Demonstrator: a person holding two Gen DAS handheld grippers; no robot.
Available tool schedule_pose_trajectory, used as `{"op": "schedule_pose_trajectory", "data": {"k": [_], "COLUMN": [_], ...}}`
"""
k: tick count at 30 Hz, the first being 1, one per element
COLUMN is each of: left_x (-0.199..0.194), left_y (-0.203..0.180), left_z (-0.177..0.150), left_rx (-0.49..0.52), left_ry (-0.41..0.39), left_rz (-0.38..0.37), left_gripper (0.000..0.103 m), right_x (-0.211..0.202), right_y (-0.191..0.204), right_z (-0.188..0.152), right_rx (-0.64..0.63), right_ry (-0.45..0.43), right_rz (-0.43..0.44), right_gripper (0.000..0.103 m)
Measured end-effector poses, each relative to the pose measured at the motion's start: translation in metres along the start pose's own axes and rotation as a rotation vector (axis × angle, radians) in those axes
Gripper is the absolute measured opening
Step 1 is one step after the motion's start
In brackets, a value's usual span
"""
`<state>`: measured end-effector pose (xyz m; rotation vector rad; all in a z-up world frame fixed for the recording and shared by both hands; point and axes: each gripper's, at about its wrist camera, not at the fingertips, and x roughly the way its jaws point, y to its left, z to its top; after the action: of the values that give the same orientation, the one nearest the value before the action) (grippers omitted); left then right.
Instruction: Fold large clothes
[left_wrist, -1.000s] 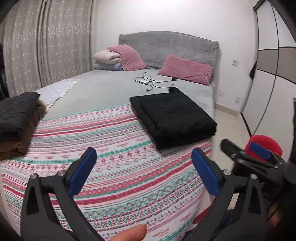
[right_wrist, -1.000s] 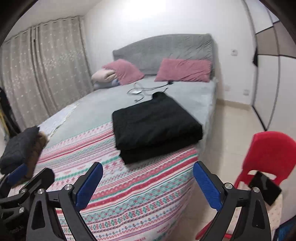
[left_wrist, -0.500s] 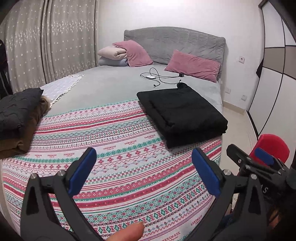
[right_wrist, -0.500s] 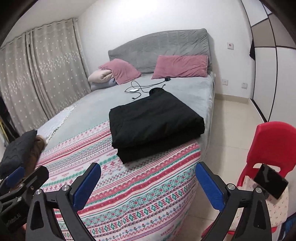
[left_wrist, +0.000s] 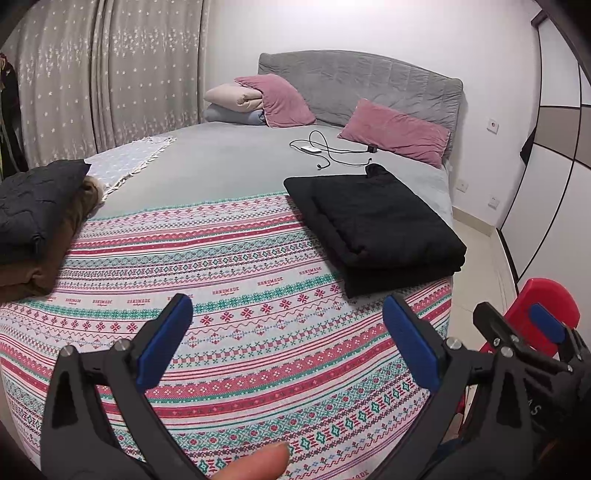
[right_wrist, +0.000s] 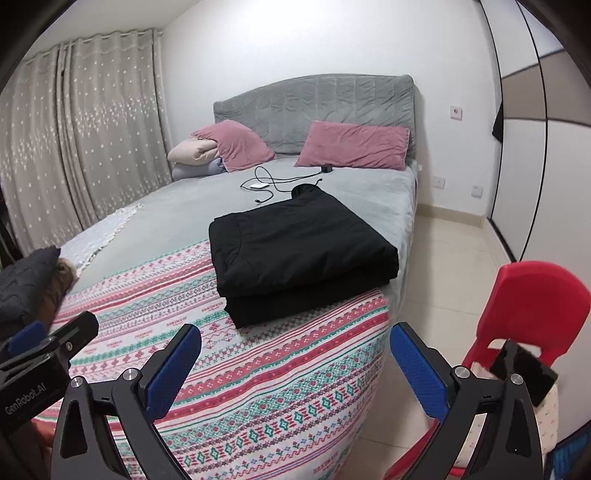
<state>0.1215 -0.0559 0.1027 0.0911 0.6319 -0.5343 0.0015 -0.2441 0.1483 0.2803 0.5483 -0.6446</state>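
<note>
- Both views now sit higher than a second ago, showing more of the bed.
- Left gripper (left_wrist: 286, 325) and right gripper (right_wrist: 295, 356) hover with jaws apart, empty.
- Folded black garment (right_wrist: 299, 249) lies on the patterned blanket (left_wrist: 229, 332), near the bed's right edge.

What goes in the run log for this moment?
left gripper: open, empty | right gripper: open, empty | black garment: folded, on bed | unfolded pile: untouched
</note>
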Motion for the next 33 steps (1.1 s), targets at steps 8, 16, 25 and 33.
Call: {"op": "schedule_pose_trajectory", "data": {"k": [8,16,25,33], "left_x": [0.0028,0.0037,0.005,0.0067], "left_y": [-0.0036,-0.0036,-0.0031,-0.0064], "left_z": [-0.0017,-0.0021,-0.0034,-0.0045], "left_rx": [0.005,0.008,0.011,0.021], "left_ry": [0.008,0.011,0.016,0.023], "left_rz": [0.005,0.001,-0.005,-0.003], "left_gripper": [0.102,0.102,0.102,0.102], "right_x": [0.0044,0.0053,0.0076,0.0086], "right_y": [0.0004,-0.0032,-0.0036,-0.0018], "right_z": [-0.0014,-0.0027,-0.0036,-0.0048], "right_rx": [-0.009,-0.016,-0.025,-0.031], "right_ry": [0.005,0.001,0.011,0.017], "right_rz": [-0.027,-0.068,-0.07,-0.072], "right_gripper": [0.103,0.103,0.103,0.103]}}
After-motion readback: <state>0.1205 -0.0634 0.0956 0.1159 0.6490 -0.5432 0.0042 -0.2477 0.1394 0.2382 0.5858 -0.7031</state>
